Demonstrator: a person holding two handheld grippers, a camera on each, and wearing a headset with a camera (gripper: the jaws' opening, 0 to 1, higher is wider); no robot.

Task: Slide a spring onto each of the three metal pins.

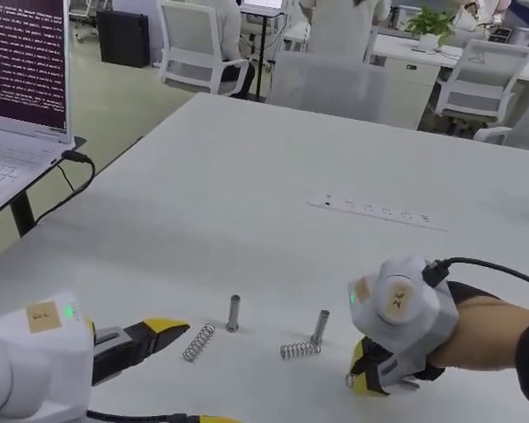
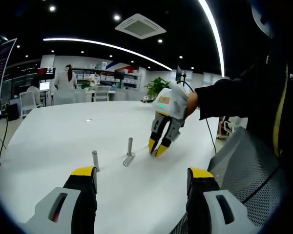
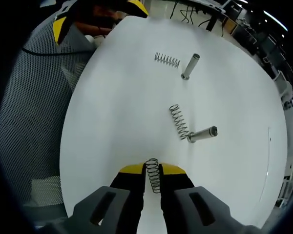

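My right claw was clamped on a spring, near the nearer pin standing on the bench. A second spring lay at that pin's foot. Past it stood another pin, a third spring lying near. My left claw gaped open.

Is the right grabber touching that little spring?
Touching. The right gripper view shows the right gripper pinching the spring between its two yellow-tipped jaws.
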